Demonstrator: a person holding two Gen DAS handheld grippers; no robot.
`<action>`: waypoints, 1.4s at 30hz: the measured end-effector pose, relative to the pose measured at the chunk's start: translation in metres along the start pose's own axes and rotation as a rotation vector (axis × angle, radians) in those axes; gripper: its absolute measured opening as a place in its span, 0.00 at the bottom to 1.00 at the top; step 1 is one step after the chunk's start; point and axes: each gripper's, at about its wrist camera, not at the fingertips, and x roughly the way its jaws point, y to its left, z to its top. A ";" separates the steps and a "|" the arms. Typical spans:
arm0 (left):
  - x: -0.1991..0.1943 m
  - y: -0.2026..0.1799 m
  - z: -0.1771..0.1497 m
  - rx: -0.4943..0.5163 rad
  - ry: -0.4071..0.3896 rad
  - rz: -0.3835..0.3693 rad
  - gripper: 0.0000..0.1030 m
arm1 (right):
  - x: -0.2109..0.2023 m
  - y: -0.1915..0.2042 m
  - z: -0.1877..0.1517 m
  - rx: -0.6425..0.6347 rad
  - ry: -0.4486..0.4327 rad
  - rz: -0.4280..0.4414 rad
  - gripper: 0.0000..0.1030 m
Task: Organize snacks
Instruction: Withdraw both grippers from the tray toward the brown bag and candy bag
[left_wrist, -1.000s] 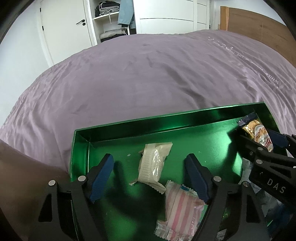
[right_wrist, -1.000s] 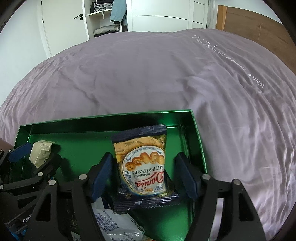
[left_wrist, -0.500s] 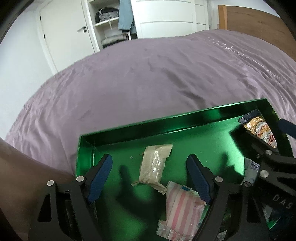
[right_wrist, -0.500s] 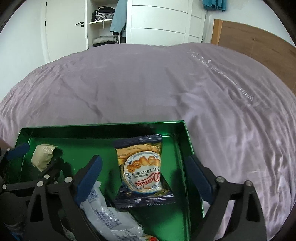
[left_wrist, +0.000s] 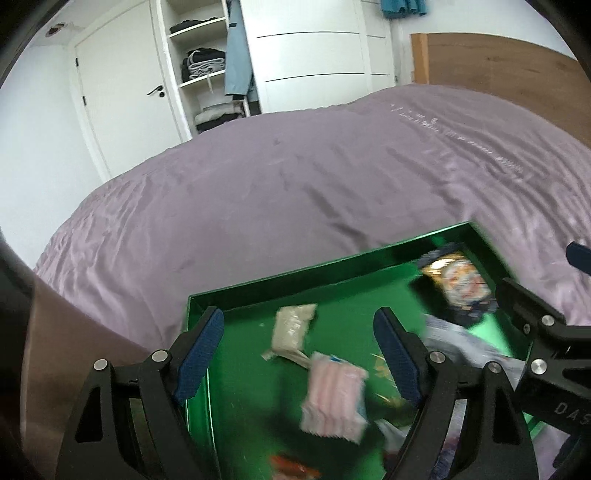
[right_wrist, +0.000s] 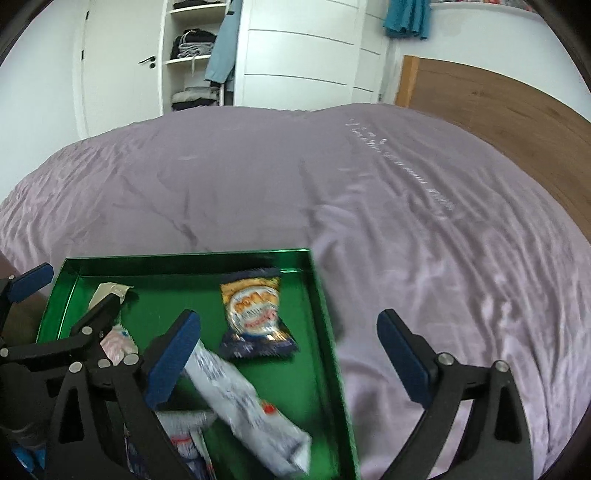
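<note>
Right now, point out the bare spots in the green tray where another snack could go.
Bare floor runs along the far wall of the green tray, between the beige packet and the cookie bag, and in a strip between the cookie bag and the right wall. The near part is crowded: white packet, pink striped packet and more wrappers lie close together there.
</note>
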 end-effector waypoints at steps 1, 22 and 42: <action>-0.006 -0.003 0.001 0.004 -0.003 -0.007 0.77 | -0.007 -0.003 -0.001 0.003 0.000 -0.008 1.00; -0.226 0.014 -0.021 0.041 -0.175 -0.144 0.77 | -0.230 -0.020 -0.053 0.052 -0.092 -0.081 1.00; -0.388 0.170 -0.114 -0.073 -0.320 -0.071 0.81 | -0.402 0.088 -0.113 -0.011 -0.210 0.040 1.00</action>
